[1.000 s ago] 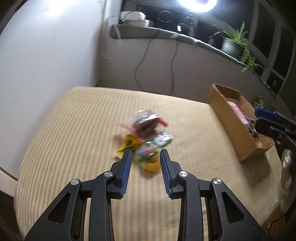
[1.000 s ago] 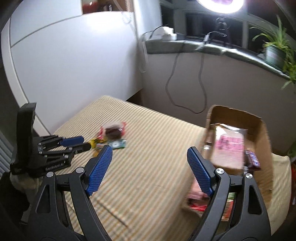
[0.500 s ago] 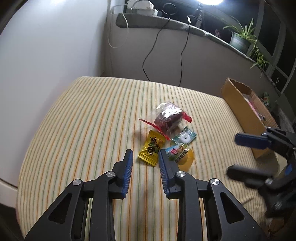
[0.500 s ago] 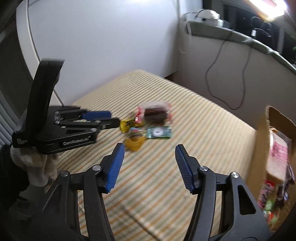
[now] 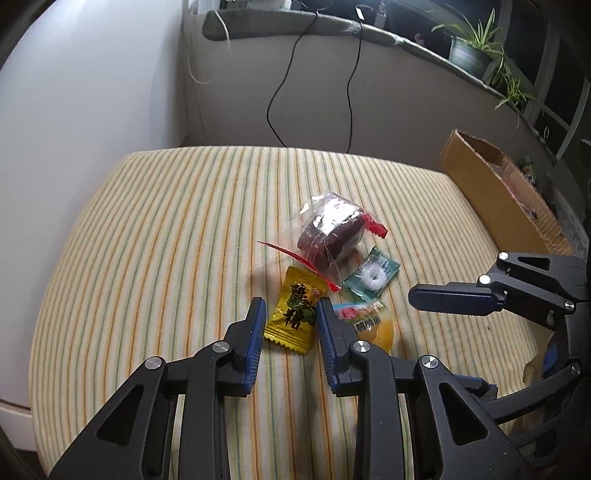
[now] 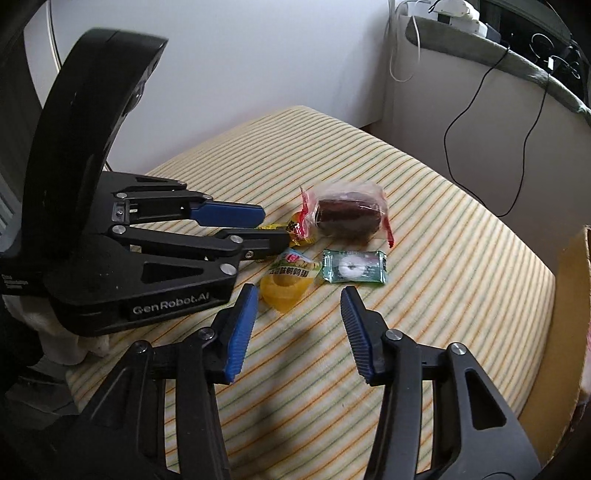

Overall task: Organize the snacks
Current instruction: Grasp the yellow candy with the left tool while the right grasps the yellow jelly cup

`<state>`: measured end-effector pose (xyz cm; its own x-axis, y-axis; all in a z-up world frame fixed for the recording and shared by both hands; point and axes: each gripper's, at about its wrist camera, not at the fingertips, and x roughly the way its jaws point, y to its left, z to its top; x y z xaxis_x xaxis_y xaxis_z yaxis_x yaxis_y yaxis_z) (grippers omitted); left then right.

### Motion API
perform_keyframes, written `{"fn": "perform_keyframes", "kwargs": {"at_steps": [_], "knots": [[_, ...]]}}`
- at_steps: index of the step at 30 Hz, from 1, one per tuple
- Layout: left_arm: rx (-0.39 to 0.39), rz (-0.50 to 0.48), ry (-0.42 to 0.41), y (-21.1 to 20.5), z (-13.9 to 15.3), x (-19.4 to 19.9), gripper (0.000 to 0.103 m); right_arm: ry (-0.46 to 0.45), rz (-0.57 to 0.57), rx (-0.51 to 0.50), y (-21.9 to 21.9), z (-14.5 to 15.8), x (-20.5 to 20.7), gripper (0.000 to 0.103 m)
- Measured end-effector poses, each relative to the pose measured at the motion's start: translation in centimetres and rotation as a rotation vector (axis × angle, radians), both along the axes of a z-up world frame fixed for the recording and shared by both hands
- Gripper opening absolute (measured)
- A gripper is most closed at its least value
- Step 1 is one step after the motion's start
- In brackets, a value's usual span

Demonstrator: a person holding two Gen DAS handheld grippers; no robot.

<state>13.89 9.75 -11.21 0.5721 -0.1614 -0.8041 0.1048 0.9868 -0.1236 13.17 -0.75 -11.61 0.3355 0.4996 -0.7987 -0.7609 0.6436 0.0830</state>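
Observation:
Several snacks lie together on a striped cushion [image 5: 166, 240]: a dark cake in clear wrap [image 5: 332, 232] [image 6: 349, 214], a green mint packet [image 5: 371, 277] [image 6: 354, 266], an orange jelly cup [image 5: 369, 325] [image 6: 286, 286] and a yellow candy packet [image 5: 293, 317] [image 6: 295, 230]. My left gripper [image 5: 290, 314] [image 6: 275, 227] stands narrowly open, its tips on either side of the yellow packet, which lies flat and unpinched. My right gripper [image 6: 299, 299] hovers just short of the jelly cup and the mint. Its jaws are closing with nothing between them. One of its fingers [image 5: 454, 296] shows at the right.
An open cardboard box [image 5: 498, 199] [image 6: 569, 295] holding packets sits at the cushion's right end. A white wall stands at the left. Behind, a ledge [image 5: 332, 26] carries cables and potted plants [image 5: 469, 55]. A cloth-covered hand [image 6: 48, 332] holds the left gripper.
Both grippers came down toward the snack pile. The right one swung from the box over to the pile and its jaws narrowed a lot. The left jaws narrowed slightly.

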Motion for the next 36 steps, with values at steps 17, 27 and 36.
{"fn": "perform_keyframes", "kwargs": {"at_steps": [17,27,36], "knots": [[0.008,0.059,-0.012,2.8,-0.2,-0.3,0.022,0.006,0.042,-0.007,1.7,-1.0,1.0,0.048],[-0.007,0.089,-0.019,3.5,-0.2,-1.2,0.022,0.001,0.046,-0.036,3.5,-1.9,1.4,0.041],[-0.024,0.089,-0.052,2.8,1.3,-2.6,0.022,-0.003,0.003,0.028,0.8,0.0,0.7,0.034]]}}
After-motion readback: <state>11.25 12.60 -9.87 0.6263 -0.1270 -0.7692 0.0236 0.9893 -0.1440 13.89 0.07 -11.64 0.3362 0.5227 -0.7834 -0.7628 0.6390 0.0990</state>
